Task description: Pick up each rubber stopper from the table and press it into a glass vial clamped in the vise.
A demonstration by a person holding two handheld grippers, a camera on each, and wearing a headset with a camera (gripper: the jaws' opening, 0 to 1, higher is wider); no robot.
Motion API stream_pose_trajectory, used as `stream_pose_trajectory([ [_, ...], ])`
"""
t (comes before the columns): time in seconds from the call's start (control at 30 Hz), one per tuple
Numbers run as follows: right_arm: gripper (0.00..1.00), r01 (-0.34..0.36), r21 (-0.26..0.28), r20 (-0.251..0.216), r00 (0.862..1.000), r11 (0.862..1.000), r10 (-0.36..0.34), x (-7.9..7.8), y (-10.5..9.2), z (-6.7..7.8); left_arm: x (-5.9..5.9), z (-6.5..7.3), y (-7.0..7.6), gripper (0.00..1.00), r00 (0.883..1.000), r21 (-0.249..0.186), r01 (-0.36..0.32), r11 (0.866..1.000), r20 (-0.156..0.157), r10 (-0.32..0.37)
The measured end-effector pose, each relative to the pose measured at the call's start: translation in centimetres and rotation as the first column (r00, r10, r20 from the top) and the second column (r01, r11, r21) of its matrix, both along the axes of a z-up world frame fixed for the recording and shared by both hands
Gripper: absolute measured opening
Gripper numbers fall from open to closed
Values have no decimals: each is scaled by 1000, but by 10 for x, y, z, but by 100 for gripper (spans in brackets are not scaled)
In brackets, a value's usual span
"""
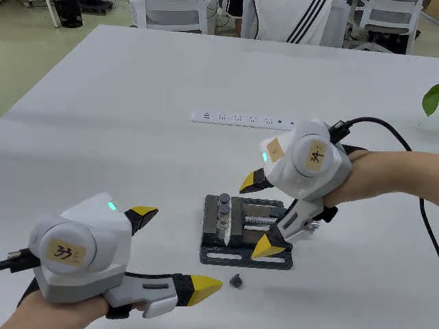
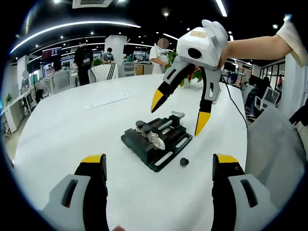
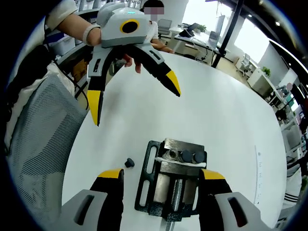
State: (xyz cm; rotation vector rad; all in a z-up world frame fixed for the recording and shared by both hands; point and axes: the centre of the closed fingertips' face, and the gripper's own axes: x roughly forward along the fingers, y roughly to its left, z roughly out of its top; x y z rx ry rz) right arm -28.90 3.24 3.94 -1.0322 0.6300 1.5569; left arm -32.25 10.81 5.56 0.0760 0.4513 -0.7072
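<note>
A black vise sits mid-table with glass vials clamped in a row; two of them carry dark stoppers, and a third looks unstoppered. One loose grey rubber stopper lies on the table just in front of the vise, also visible as the stopper and the stopper. My right gripper hovers open over the vise's right side, its jaws straddling it with nothing between them. My left gripper is open and empty, low at the left, its near tip a short way from the loose stopper.
A white power strip lies across the table behind the vise. The right gripper's black cable trails off to the right. Chairs and a seated person are at the far edge. A green leaf pokes in at right.
</note>
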Motion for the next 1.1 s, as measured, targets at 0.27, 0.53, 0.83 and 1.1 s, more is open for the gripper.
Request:
stream_pose_trajectory([
  [0.27,50,40,29,-45,998,999,-38,-19,3,2,-7,0,-1,90,1000,1,4,1000,1,-4],
  [0.53,38,0,7,-69,998,1000,0,-44,5,-12,-13,-1,-5,89,1000,-4,12,1000,-1,-12],
  [0.83,16,-119,-76,-9,993,990,119,-51,0,-40,-15,-4,-3,89,1000,-12,4,1000,-6,-4],
  [1.1,6,-166,-67,-2,986,984,167,-56,6,-51,-19,-7,1,89,1000,-17,-10,1000,-19,9],
])
